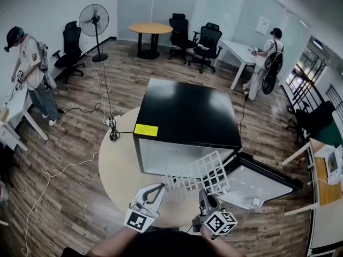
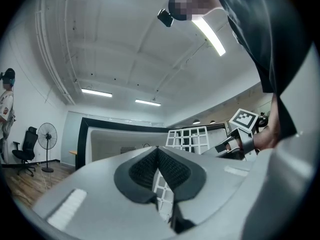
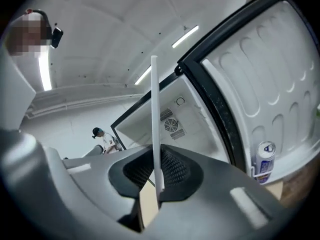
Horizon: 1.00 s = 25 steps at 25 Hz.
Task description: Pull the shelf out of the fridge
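Pinching the shelf (image 1: 206, 173) by its near edge, left gripper (image 2: 159, 168) and right gripper (image 3: 156, 171) jaws hold it before the open fridge (image 1: 182, 111).

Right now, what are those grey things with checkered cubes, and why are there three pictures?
A person holds two pinching tools, like tongs: the left gripper and the right gripper. The head view comes from a camera on the person's head. The other two come from cameras riding on each gripper. On the round table stands a black fridge with its door open. Both grippers pinch the white wire shelf, held in front of the fridge's opening. A can sits in the door.
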Motion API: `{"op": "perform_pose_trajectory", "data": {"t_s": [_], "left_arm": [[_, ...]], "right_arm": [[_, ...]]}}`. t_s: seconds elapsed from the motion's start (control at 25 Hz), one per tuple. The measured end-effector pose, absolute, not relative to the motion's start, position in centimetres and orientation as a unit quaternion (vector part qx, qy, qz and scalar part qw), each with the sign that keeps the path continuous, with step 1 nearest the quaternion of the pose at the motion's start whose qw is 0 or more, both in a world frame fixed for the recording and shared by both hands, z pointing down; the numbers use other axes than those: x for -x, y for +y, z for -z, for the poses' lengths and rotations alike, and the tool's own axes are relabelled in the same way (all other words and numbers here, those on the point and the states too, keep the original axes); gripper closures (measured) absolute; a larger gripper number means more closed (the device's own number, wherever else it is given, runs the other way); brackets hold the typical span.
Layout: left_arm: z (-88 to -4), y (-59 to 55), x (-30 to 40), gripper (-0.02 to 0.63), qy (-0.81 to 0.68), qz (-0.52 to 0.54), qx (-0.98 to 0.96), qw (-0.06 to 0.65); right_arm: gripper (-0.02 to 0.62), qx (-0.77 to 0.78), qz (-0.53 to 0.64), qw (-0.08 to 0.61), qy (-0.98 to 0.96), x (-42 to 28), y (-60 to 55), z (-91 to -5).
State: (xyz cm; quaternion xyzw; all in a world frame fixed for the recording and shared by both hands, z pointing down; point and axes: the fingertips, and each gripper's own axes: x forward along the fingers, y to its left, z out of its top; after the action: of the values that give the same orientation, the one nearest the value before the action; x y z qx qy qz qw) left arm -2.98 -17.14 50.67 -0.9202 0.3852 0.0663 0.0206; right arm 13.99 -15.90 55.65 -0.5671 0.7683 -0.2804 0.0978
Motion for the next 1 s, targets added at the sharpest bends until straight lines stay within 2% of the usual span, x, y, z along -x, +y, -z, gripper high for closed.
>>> {"op": "perform_pose_trajectory", "data": {"t_s": [0.32, 0.84, 1.0], "left_arm": [[-51.1, -17.4, 3.1, 0.607, 0.388, -0.061, 0.919, 0.022], [-51.8, -19.5, 3.9, 0.607, 0.403, -0.043, 0.913, 0.034], [-52.3, -19.8, 4.1, 0.607, 0.406, -0.034, 0.912, 0.038]], "right_arm": [[0.561, 0.595, 0.173, 0.008, 0.785, -14.9, -15.0, -55.0], [0.561, 0.625, 0.048, -0.083, 0.774, -17.3, -14.6, -53.5], [0.561, 0.633, 0.042, -0.088, 0.768, -18.0, -14.4, -53.4]]}}
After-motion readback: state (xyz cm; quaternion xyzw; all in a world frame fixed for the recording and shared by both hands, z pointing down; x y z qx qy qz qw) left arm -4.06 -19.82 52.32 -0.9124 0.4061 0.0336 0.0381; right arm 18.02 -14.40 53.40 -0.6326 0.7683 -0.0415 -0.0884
